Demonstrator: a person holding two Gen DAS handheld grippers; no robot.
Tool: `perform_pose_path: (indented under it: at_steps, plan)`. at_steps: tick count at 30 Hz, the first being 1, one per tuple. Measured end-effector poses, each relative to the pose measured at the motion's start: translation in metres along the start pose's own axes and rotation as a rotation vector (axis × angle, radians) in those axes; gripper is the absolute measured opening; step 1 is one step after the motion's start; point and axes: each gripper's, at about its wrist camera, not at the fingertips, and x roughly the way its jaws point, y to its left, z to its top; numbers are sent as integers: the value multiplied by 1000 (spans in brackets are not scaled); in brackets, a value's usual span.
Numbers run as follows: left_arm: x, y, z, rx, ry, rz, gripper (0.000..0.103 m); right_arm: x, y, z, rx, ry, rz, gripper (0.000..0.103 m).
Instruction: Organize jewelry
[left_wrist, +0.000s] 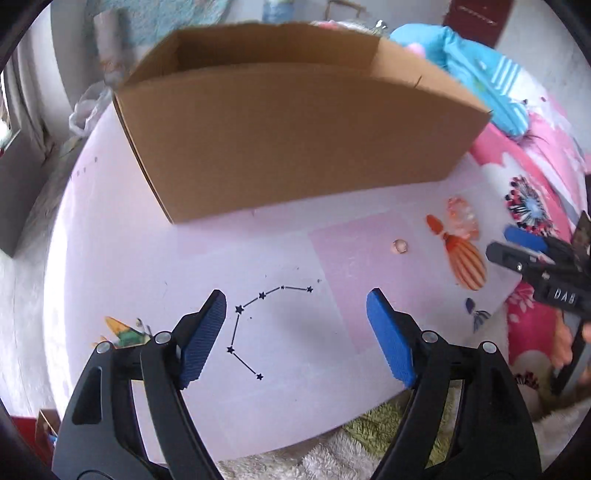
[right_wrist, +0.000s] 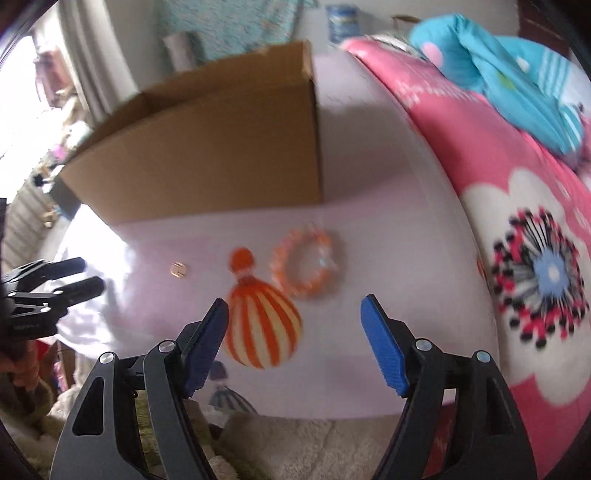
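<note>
I have both grippers over the pale pink board (left_wrist: 122, 240), and neither holds anything. In the left wrist view my left gripper (left_wrist: 296, 338) fills the bottom of the frame with its 2 blue pads (left_wrist: 389, 341) set wide apart; between them I see only bare board and a printed line of black stars (left_wrist: 258, 321). In the right wrist view my right gripper (right_wrist: 294, 343) sits at the bottom of the frame, also spread wide with nothing between its pads.

The jewelry lies on the board in front of the open cardboard box (left_wrist: 288, 136), which takes up the upper middle of the left view. The orange beaded bracelet (right_wrist: 304, 264) is at the centre of the right view, just above the gap between my right fingers and well clear of them. It sits just beside a printed orange-and-cream striped balloon (right_wrist: 262, 328), apparently overlapping its upper right edge, though the blur makes that hard to judge. To the left of it, at mid-height, is a small pale ring (right_wrist: 178, 268). In the left view that ring appears right of centre, with the bracelet farther right.

A pink floral blanket (right_wrist: 517, 280) fills the right side of the right view, with a blue cloth (right_wrist: 498, 74) at the upper right.
</note>
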Motion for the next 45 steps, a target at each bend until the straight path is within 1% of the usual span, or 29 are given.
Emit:
perform_pose_path:
  at_steps: [2, 4, 5, 7, 9, 12, 14, 17, 20, 34, 45]
  plan:
    - [6, 1, 0, -7, 11, -10, 75, 6, -3, -5, 30, 21, -14, 72]
    - [15, -1, 1, 7, 23, 29, 75, 12, -4, -7, 48, 32, -54, 72]
    - [16, -3, 1, 27, 11, 59, 75, 14, -5, -8, 47, 29, -64, 72]
    - [19, -7, 3, 46, 8, 88, 75, 15, -2, -6, 37, 16, -87, 77]
    - [21, -8, 4, 46, 0, 97, 83, 18, 2, -5, 20, 16, -109, 79]
    - [29, -19, 4, 71, -6, 132, 86, 25, 7, -4, -6, 16, -134, 86]
    - [30, -20, 3, 66, -7, 130, 88, 26, 11, -5, -26, 16, -147, 90]
    - [31, -21, 3, 63, -5, 133, 94, 27, 11, -6, -22, 17, -142, 92]
    - [31, -22, 2, 58, -10, 135, 95, 29, 9, -3, -24, 23, -150, 96]
    - [33, -22, 2, 55, -15, 137, 95, 38, 2, 11, -31, 75, -132, 96]
    - [33, -23, 3, 55, -19, 137, 95, 39, 2, 12, -29, 75, -132, 96]
